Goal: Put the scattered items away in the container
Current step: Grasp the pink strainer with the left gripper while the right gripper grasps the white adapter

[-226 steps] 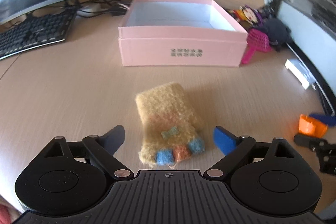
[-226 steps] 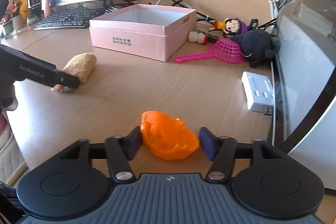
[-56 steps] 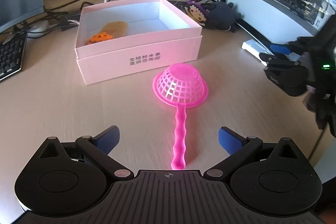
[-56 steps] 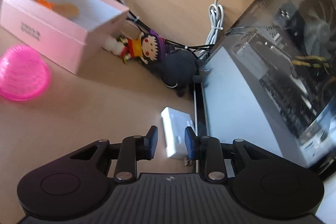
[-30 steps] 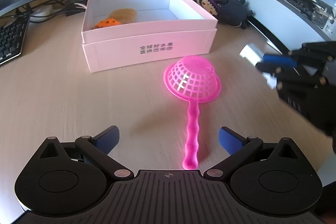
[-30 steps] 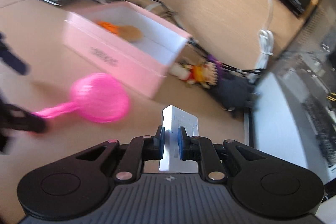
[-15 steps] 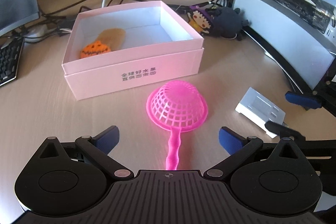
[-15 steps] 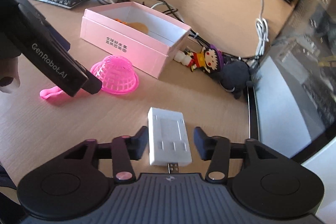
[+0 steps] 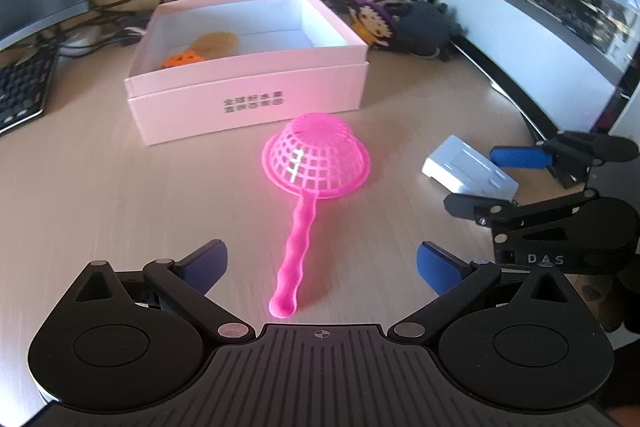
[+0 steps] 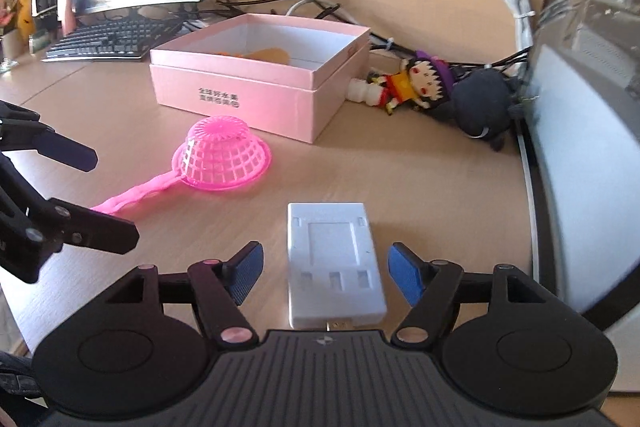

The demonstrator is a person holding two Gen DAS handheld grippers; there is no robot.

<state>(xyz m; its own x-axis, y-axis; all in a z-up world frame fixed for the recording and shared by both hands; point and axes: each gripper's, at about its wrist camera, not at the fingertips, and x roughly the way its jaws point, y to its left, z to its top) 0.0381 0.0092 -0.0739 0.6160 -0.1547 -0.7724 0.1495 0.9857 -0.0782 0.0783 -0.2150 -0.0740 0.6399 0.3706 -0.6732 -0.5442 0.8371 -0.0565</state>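
The right gripper is opening, its pads clear of the white adapter lying on the desk between them. The left gripper, marked "DAS", gapes empty around the pink strainer's handle. The pink box with unreadable printed characters sits at twelve o'clock.

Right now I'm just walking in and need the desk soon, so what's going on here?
A person is tidying desk clutter into the pink box, which already holds two small items. The right gripper is opening around a white adapter lying on the desk, fingers clear of it. The left gripper is open over the pink strainer.
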